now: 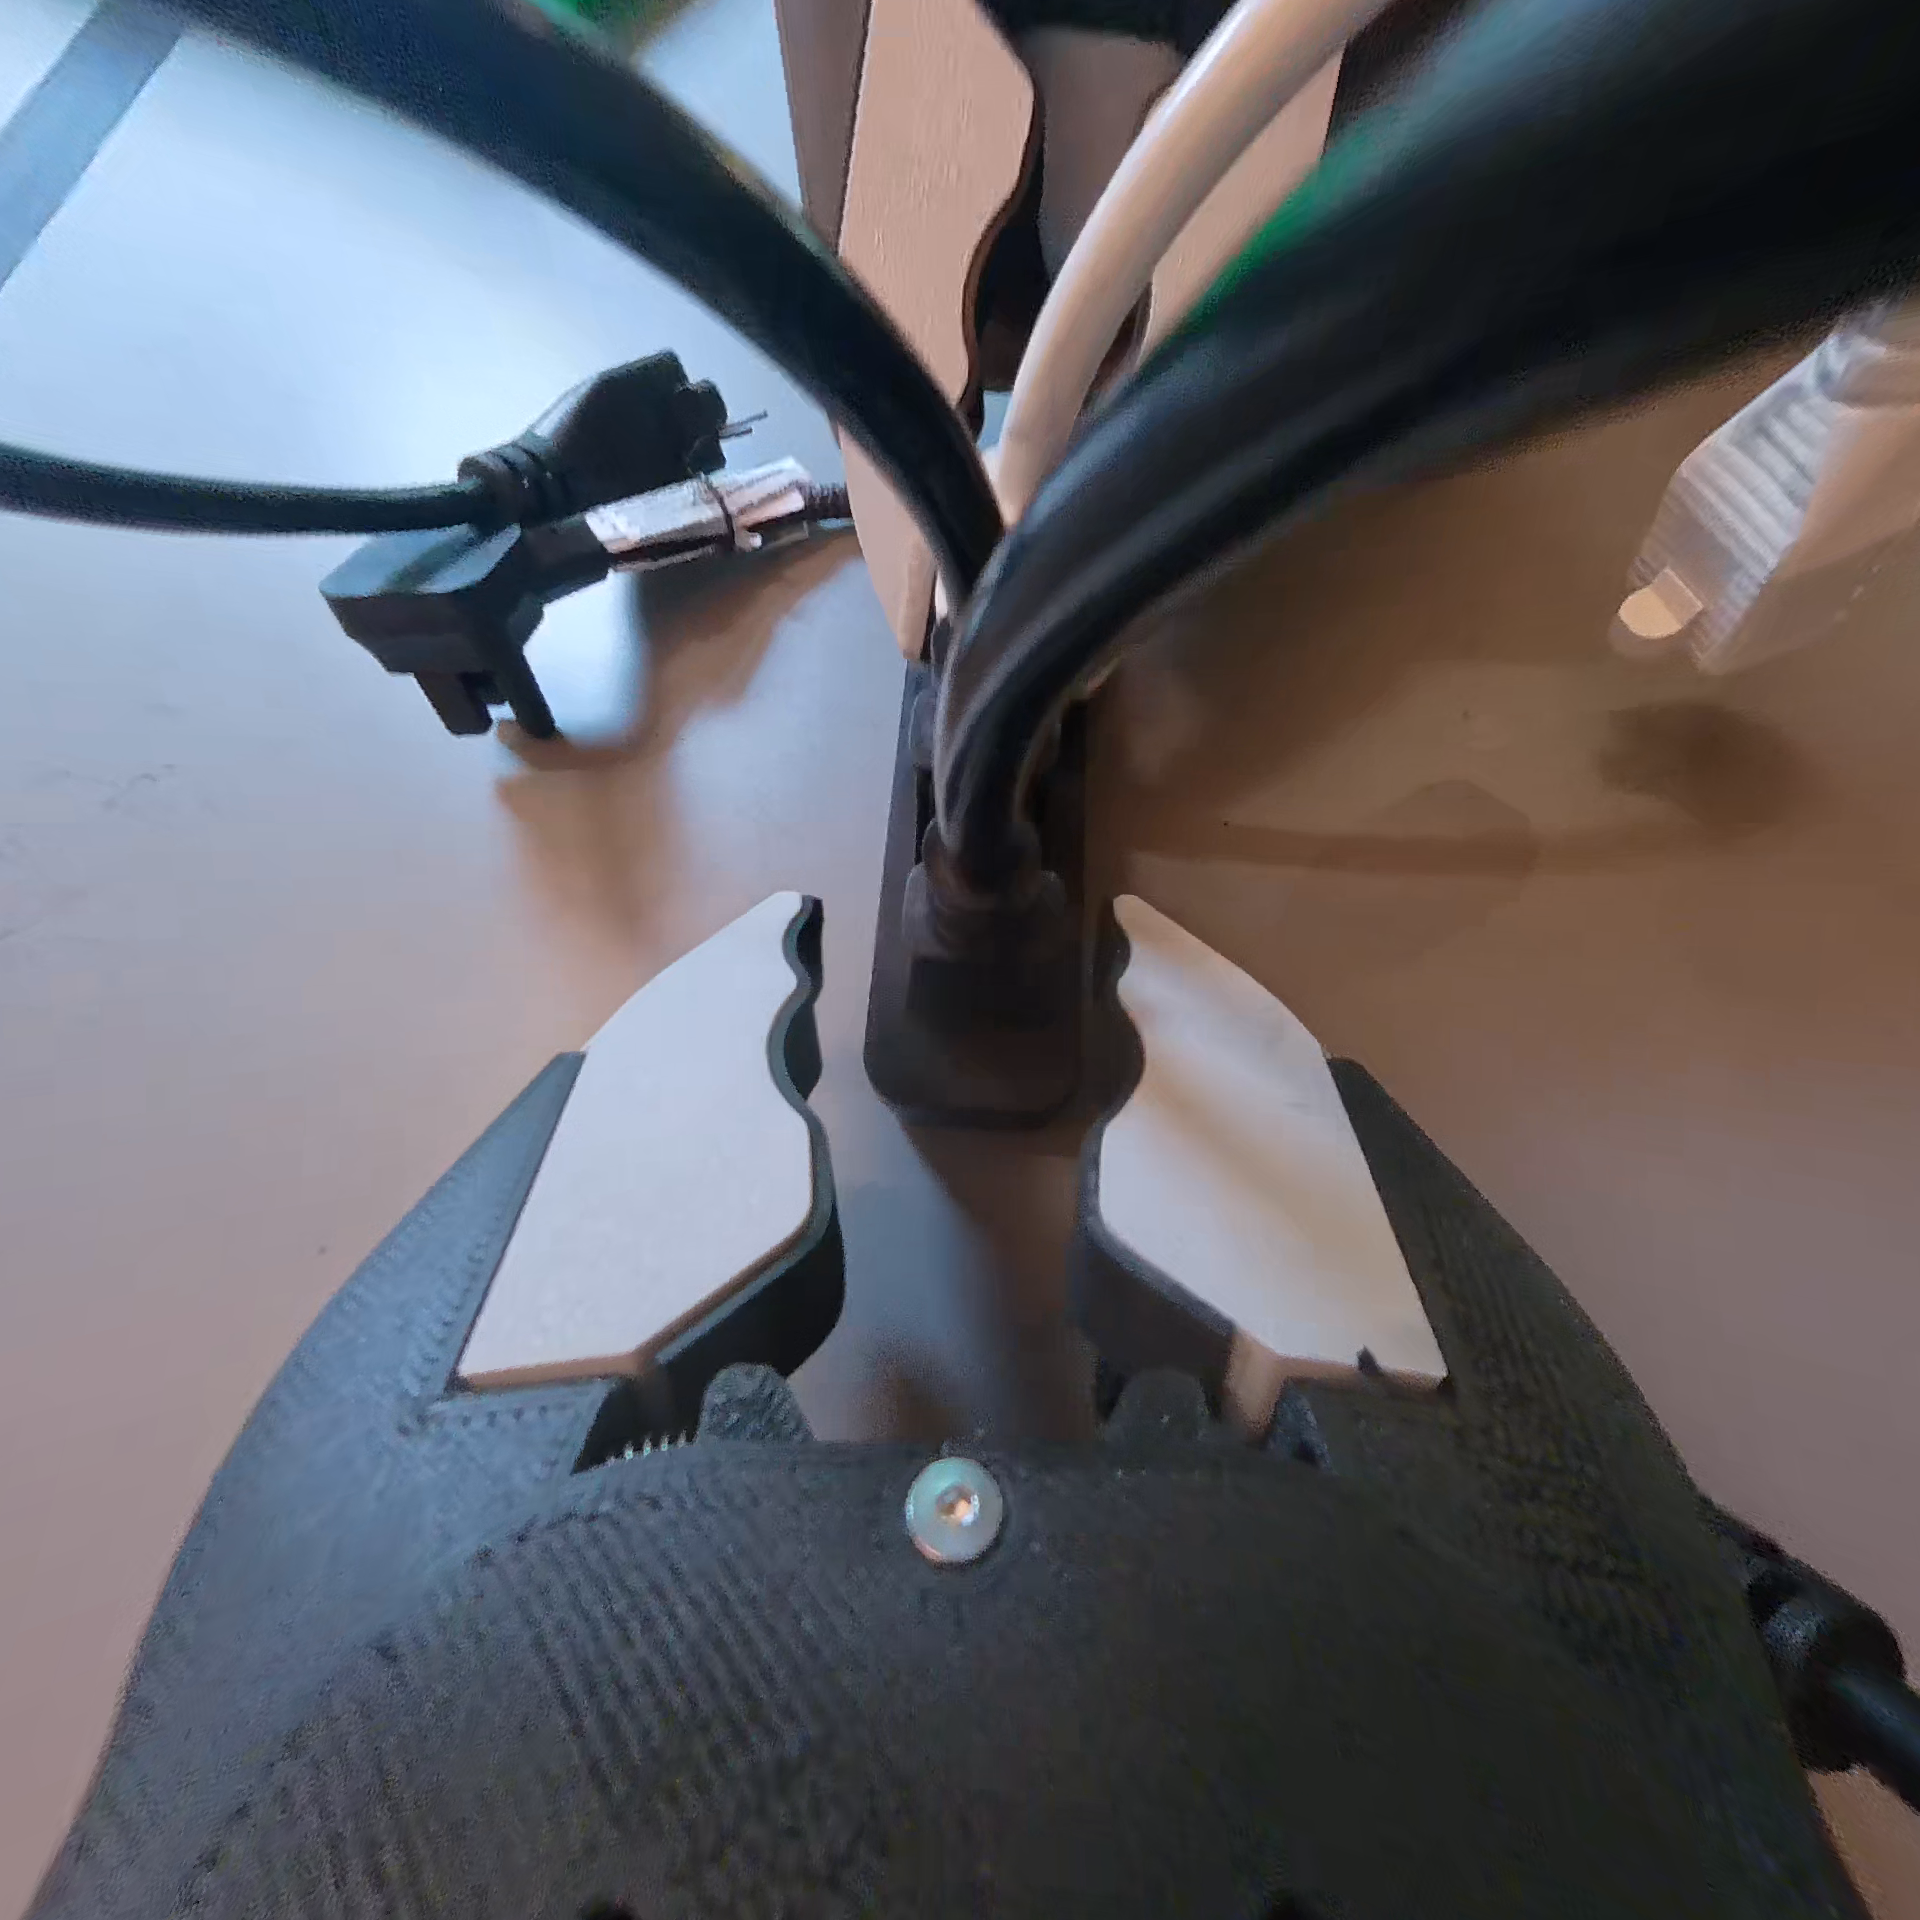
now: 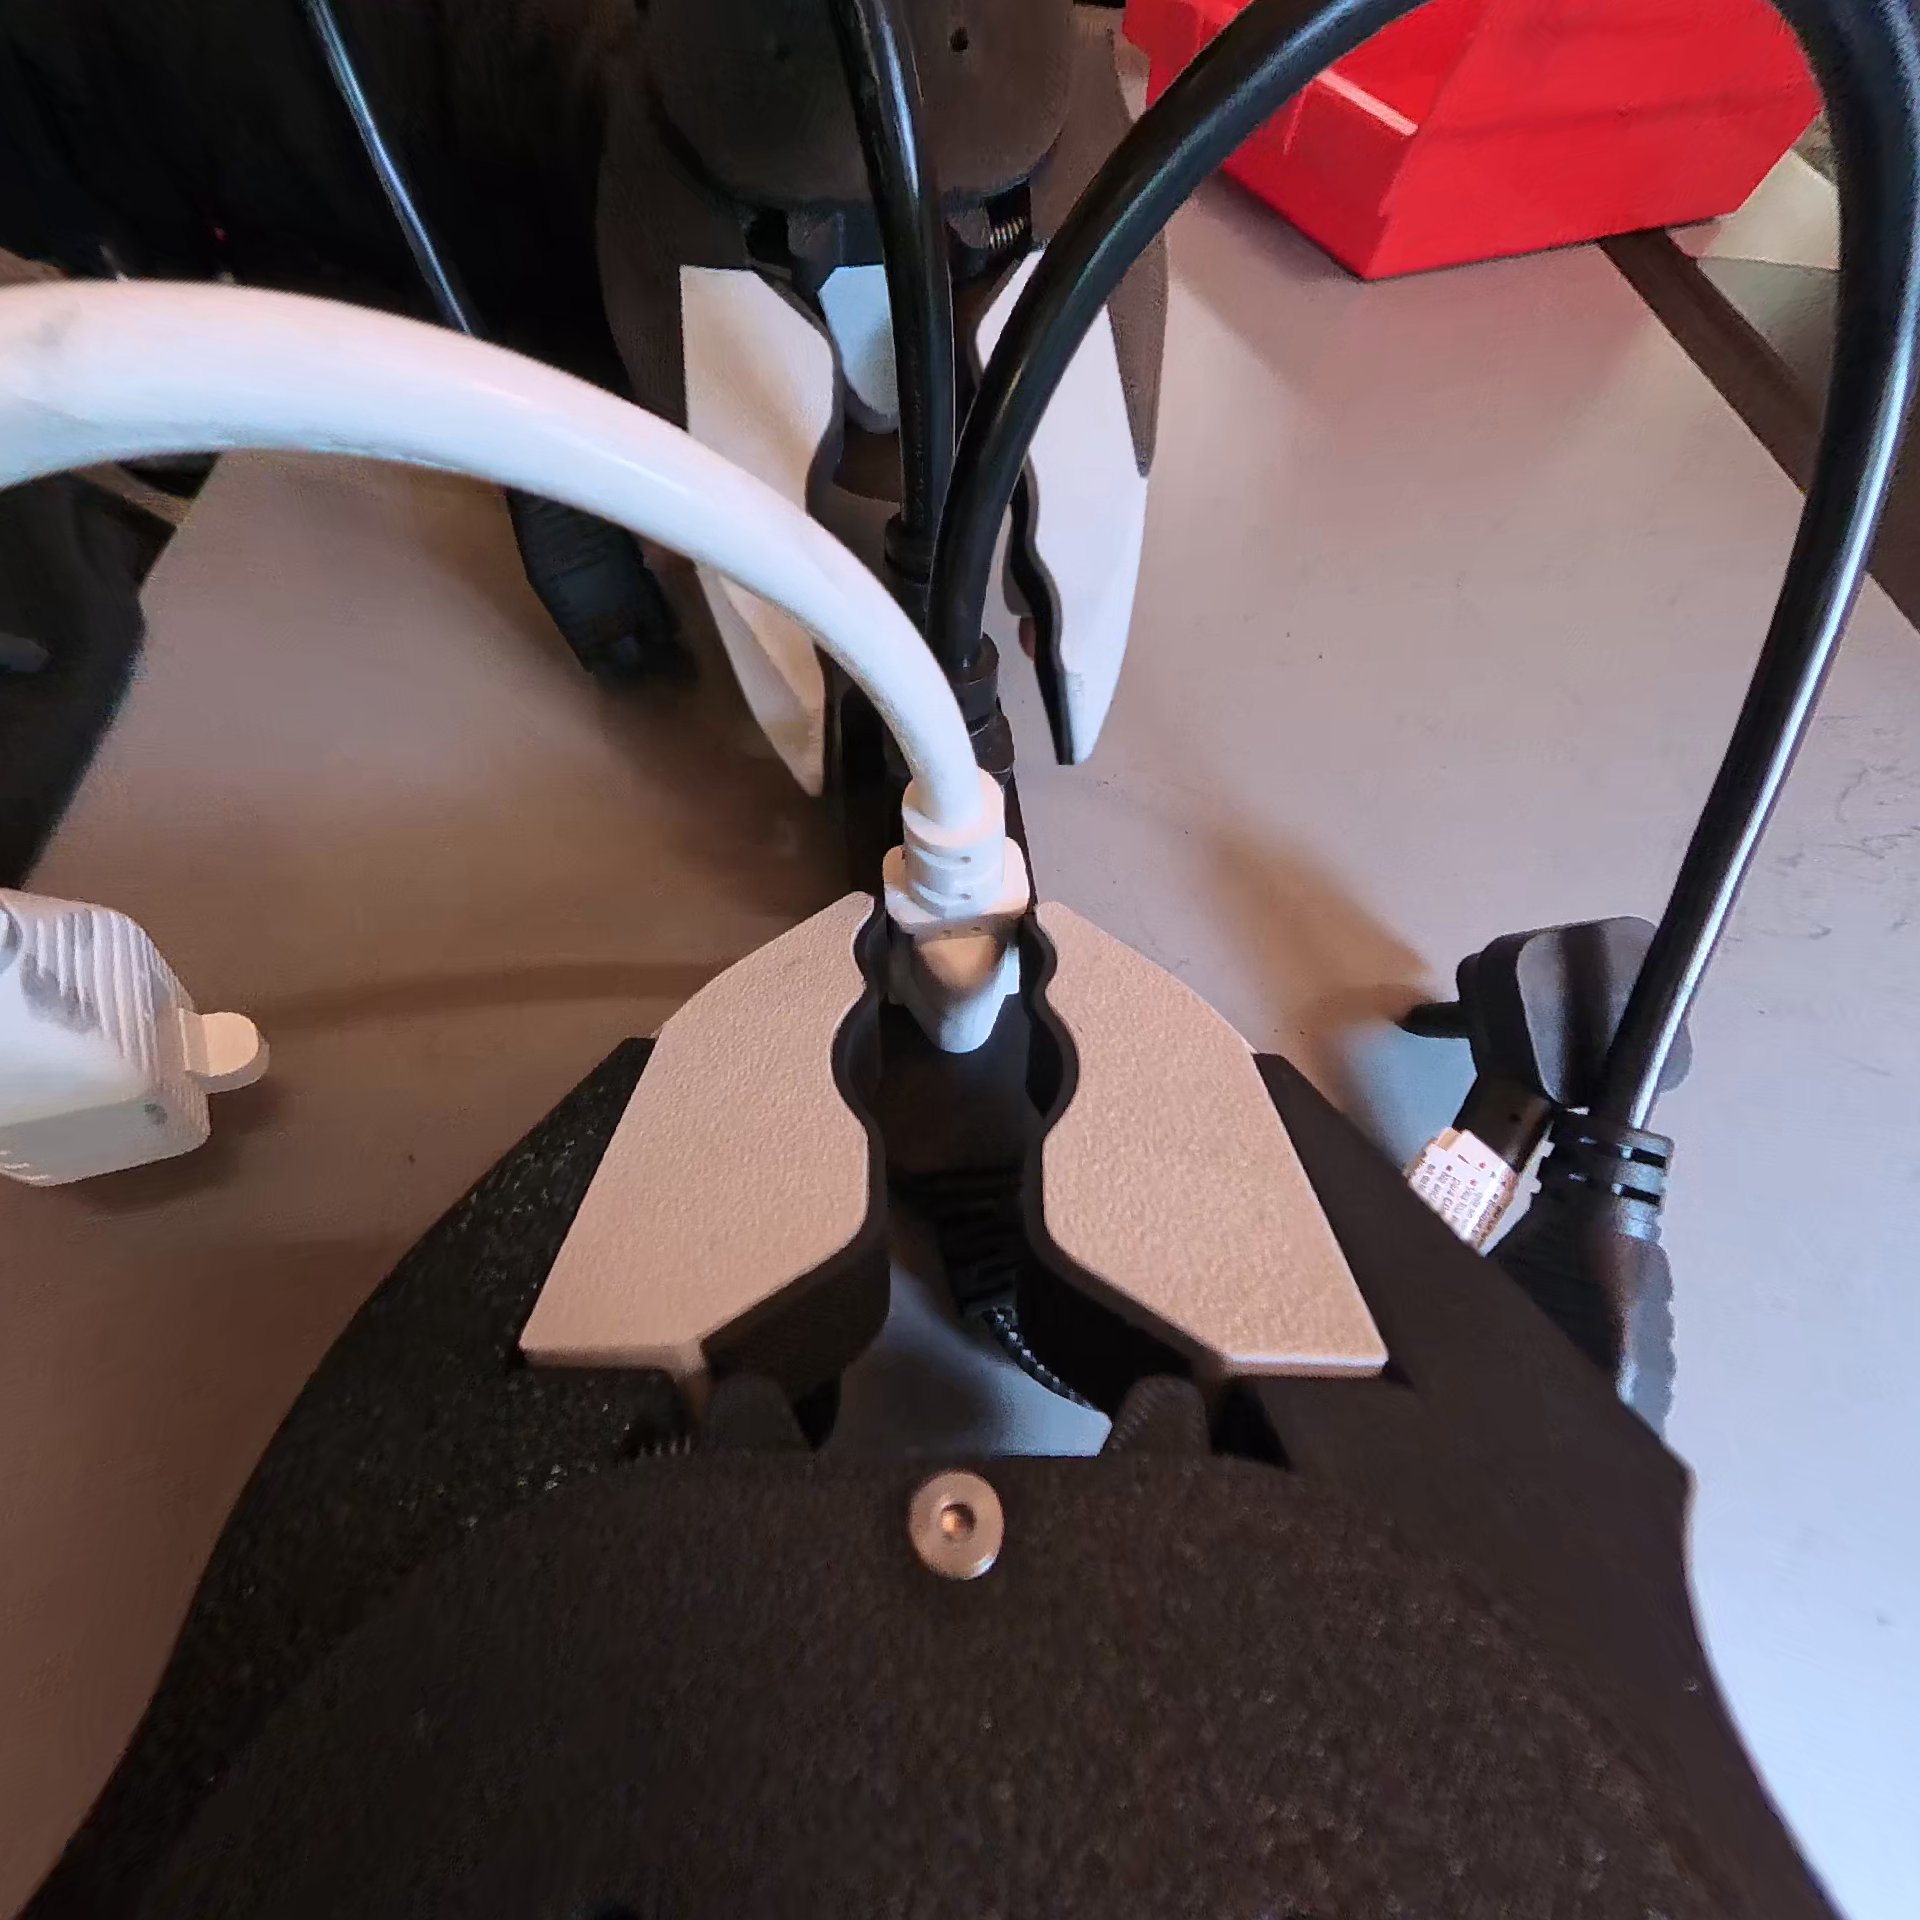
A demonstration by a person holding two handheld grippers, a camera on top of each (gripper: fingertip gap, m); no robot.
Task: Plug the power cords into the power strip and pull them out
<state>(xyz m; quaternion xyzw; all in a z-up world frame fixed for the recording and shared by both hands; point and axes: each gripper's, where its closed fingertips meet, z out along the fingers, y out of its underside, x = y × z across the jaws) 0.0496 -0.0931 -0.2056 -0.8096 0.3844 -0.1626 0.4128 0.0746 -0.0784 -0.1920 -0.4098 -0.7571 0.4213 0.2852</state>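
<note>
Left wrist view: the left gripper (image 1: 966,1023) stands with its jaws apart, straddling the near end of the black power strip (image 1: 971,1049) that lies on the table (image 1: 260,1039). A black plug (image 1: 977,914) sits seated in the strip between the two fingers (image 1: 665,1122), which flank it without visibly clamping. Two more black cords (image 1: 727,239) and a white cord (image 1: 1101,270) arch up from farther along the strip. A loose black plug (image 1: 457,613) lies unplugged on the table to the left, another black plug head just behind it.

Right wrist view: the right gripper (image 2: 956,997) is clamped on the white plug (image 2: 951,966) at the opposite end of the strip (image 2: 951,1132), whose white cord (image 2: 416,416) sweeps away to the left. Beyond it, the left gripper (image 2: 925,582) faces back along the same strip. A white adapter (image 2: 94,1060) rests on the table at left, a black plug (image 2: 1558,1008) at right.

Judged from this, the white plug is the one in hand, though whether it is going in or coming out cannot be told; the next move likely calls for a straight pull or push while the left gripper steadies the strip.

A red bin (image 2: 1455,114) stands at the far right; its contents are not visible.
</note>
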